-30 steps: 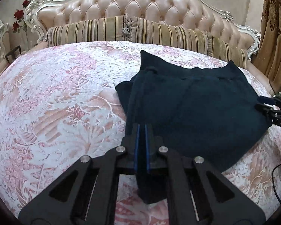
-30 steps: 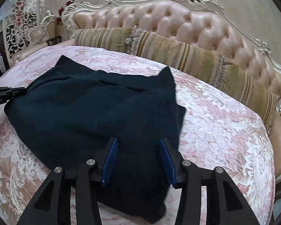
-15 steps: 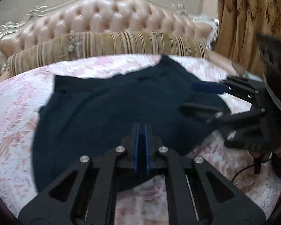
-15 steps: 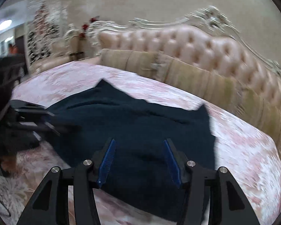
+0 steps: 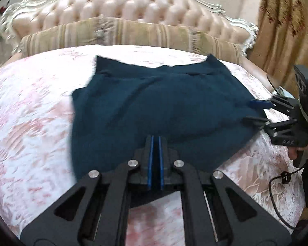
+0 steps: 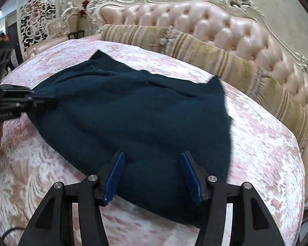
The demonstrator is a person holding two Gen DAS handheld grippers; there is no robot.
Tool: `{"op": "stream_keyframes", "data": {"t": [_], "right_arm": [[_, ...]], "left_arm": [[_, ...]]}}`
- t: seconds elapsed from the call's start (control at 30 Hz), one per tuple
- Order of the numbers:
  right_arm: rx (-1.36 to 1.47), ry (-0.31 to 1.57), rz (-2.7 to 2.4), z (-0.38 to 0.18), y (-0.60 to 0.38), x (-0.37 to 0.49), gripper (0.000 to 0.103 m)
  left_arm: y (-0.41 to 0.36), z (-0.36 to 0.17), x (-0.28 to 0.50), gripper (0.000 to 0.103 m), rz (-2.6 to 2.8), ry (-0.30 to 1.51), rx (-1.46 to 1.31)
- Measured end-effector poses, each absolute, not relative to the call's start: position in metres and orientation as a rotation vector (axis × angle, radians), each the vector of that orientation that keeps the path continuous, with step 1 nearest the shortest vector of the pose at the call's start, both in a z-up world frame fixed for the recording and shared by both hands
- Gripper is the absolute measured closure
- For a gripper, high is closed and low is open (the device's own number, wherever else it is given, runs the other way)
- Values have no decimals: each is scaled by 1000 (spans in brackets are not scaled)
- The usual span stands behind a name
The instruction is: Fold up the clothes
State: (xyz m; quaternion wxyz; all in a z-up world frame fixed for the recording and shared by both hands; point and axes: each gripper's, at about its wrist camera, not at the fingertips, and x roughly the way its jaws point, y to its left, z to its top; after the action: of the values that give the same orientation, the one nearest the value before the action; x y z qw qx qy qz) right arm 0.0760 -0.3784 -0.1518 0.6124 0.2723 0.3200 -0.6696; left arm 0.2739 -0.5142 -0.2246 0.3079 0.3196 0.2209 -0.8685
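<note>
A dark teal garment (image 5: pixel 154 102) lies spread flat on the pink floral bedspread (image 5: pixel 30 123). My left gripper (image 5: pixel 155 141) is shut at the garment's near edge, and dark cloth seems pinched between its blue pads. The right wrist view shows that gripper (image 6: pixel 45 100) at the garment's left corner, where the cloth (image 6: pixel 133 119) is drawn to its tips. My right gripper (image 6: pixel 153 153) hovers over the garment's near part, its jaws opening. Cloth lies under them, but the pads do not press on it. In the left wrist view the right gripper (image 5: pixel 254 111) is at the garment's right edge.
A tufted pink headboard (image 5: pixel 133 6) and striped bolster pillows (image 5: pixel 133 32) close off the far side of the bed. A gold curtain (image 5: pixel 287 20) hangs at the right. A black cable (image 5: pixel 281 178) trails over the bedspread near a person's hand (image 5: pixel 297 153).
The garment's bunched left side now lies flatter and more spread. My left gripper has shifted along the near edge, still shut. The right jaws have widened.
</note>
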Motion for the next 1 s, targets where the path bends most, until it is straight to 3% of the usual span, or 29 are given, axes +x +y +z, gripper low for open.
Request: {"op": "stream_keyframes", "data": {"t": [0.2,0.43,0.63,0.8,1.0], "right_arm": [[579,605,-1584,-115,-378,61,42],[555,747,-1558,-152,-435,74,41],[630,674,-1552,-162,-409,38,37],[633,708,-1573,-156,-397,30,37],[628,640,-1636,-127,-395,6,35]], "left_arm": [[-524,-190,266,95,-2304,560,719],[-549,-215,207,92,-2186,348,951],[-572,-209,263,96,-2243,552,839],[-581,-199,296,96,-2181,618,784],[-583,-174,282,96,-2209,551,729]]}}
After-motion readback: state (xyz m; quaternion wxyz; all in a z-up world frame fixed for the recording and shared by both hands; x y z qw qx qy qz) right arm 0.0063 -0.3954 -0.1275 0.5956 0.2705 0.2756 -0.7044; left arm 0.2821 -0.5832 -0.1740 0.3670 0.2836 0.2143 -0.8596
